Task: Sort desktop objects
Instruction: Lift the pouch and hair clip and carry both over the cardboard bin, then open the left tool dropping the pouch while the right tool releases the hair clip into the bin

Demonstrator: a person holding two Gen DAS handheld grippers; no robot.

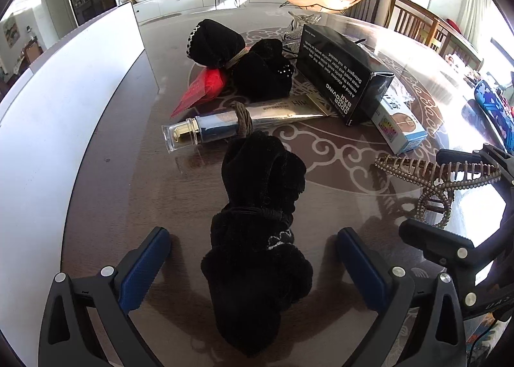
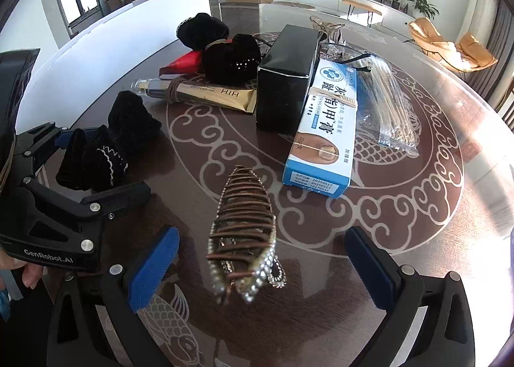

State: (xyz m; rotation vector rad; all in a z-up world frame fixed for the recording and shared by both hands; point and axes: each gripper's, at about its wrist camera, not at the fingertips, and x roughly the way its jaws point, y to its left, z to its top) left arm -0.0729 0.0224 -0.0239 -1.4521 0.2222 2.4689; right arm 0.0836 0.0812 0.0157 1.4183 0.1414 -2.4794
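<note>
A black velvet scrunchie point(image 1: 257, 232) lies on the glass-topped table between the blue pads of my left gripper point(image 1: 253, 267). There is a gap on both sides, so the gripper is open. In the right wrist view the same scrunchie point(image 2: 106, 148) sits inside the left gripper point(image 2: 106, 161) at the far left. A bronze hair claw with rhinestones point(image 2: 244, 238) rests on the table between the wide-open jaws of my right gripper point(image 2: 261, 270), and neither pad touches it. The left wrist view shows that claw point(image 1: 443, 174) flanked by the right gripper point(image 1: 427, 190).
Behind lie a gold tube point(image 1: 225, 123), a second black scrunchie point(image 1: 244, 58), a red packet point(image 1: 202, 87), a black box point(image 2: 286, 78), a blue-and-white cream box point(image 2: 324, 129) and a bag of sticks point(image 2: 385, 103). A white board point(image 1: 64, 110) stands along the left edge.
</note>
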